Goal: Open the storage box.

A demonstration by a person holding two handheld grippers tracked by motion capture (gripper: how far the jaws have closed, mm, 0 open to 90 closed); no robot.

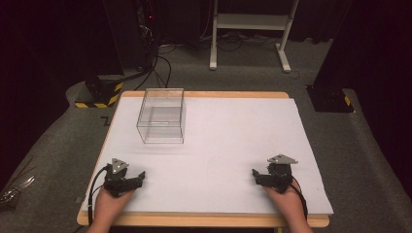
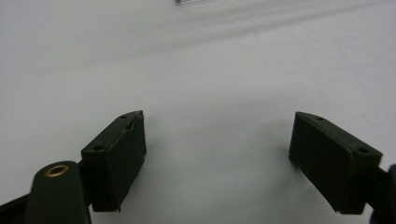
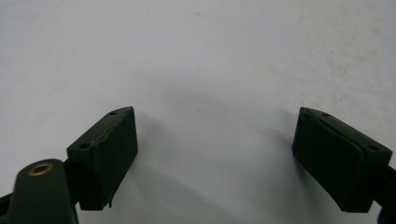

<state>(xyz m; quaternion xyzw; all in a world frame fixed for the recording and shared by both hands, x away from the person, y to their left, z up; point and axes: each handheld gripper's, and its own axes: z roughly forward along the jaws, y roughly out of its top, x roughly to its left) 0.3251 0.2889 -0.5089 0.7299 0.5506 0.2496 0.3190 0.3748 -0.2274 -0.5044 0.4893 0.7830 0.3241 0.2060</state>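
Observation:
A clear plastic box (image 1: 162, 115) stands empty on the white table top (image 1: 228, 141), toward the back left. My left gripper (image 1: 141, 175) rests low near the front left edge, held in a hand; in the left gripper view the left gripper (image 2: 217, 140) has its jaws spread wide over bare white surface, nothing between them. My right gripper (image 1: 254, 173) sits near the front right edge in the other hand. Its own view shows the right gripper (image 3: 215, 140) equally wide apart, with nothing between the pads (image 3: 107, 149).
The table's wooden rim (image 1: 204, 221) runs along the front. Beyond the table lie grey carpet, cables (image 1: 163, 63), a white stand's legs (image 1: 248, 34) and yellow-black striped bases (image 1: 99, 94). Faint stains (image 3: 341, 65) mark the surface ahead of the right gripper.

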